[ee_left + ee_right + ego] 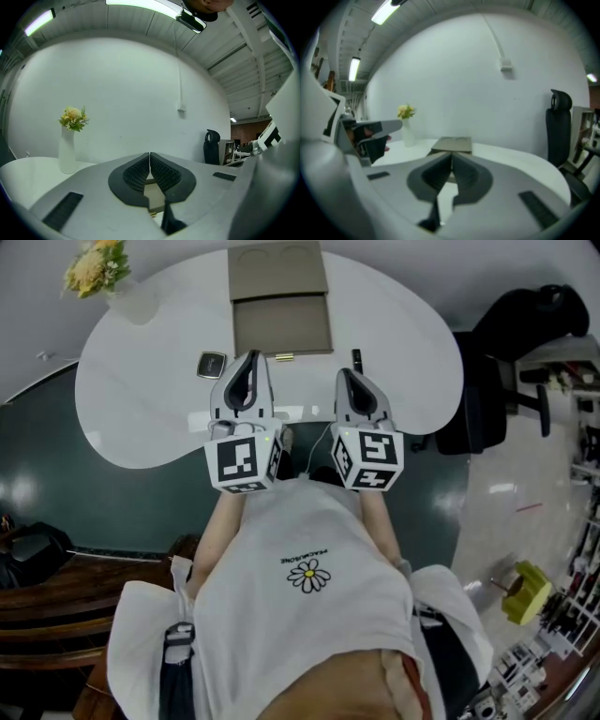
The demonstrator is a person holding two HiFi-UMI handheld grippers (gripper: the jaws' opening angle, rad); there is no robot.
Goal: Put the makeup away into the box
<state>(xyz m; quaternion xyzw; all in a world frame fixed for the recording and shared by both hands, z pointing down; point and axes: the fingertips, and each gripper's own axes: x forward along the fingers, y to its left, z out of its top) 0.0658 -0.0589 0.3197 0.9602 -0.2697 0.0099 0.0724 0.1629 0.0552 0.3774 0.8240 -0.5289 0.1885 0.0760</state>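
Note:
A flat brown box [282, 324] lies open on the white table [141, 399], with its lid [278, 270] folded back beyond it. Just in front of it rest a small square compact [211, 364], a thin gold stick [284, 356] and a dark slim item [357, 360]. My left gripper [250, 356] hovers near the table's front edge between the compact and the gold stick, shut and empty. My right gripper [344, 374] is beside it, also shut with nothing in it. In the right gripper view the box [452, 144] sits straight ahead of the jaws [451, 154].
A white vase of flowers [120, 289] stands at the table's far left corner. A black office chair [487, 399] is by the table's right end. In the left gripper view the vase [68, 150] is at the left and the shut jaws [149, 155] at centre.

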